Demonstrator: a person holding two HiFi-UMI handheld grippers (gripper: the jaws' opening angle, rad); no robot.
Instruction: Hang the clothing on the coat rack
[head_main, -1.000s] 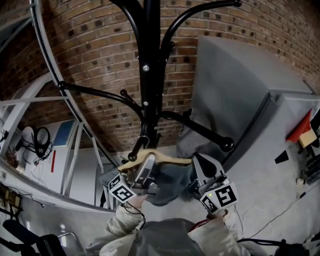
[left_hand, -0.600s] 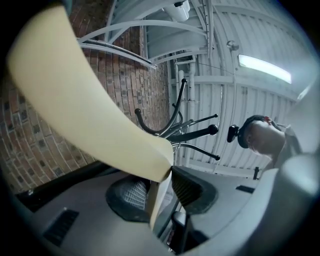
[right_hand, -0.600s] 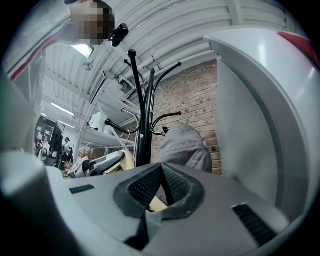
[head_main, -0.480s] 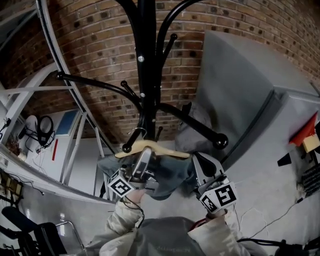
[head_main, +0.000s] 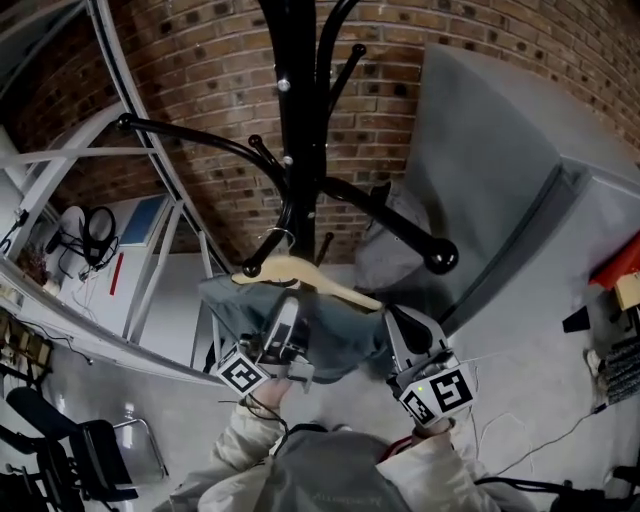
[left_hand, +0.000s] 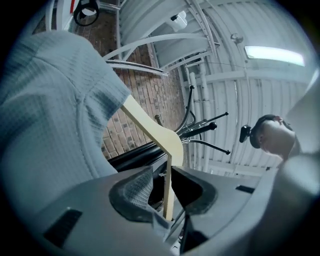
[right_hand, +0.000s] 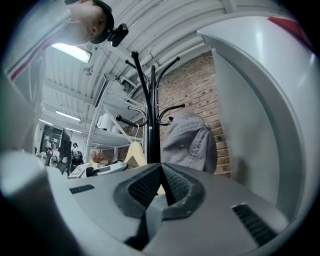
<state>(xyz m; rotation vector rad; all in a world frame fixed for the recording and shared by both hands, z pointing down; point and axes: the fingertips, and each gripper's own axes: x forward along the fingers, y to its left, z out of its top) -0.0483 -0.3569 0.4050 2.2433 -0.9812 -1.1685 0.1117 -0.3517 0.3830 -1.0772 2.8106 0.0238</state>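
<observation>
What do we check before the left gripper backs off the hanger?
1. Hanger hook over the coat rack peg: looks ok.
2. Left gripper jaws apart, pads off the hanger: ok.
3. Retreat path: not ok sideways, hanger wood stands between the jaws; back straight out.
4. Garment draped on hanger: ok.
5. Right gripper shut, empty: ok.

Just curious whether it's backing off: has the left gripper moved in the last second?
Yes. The left gripper has dropped down, farther below the coat rack's knob beside the hanger; its fingers are open.
</observation>
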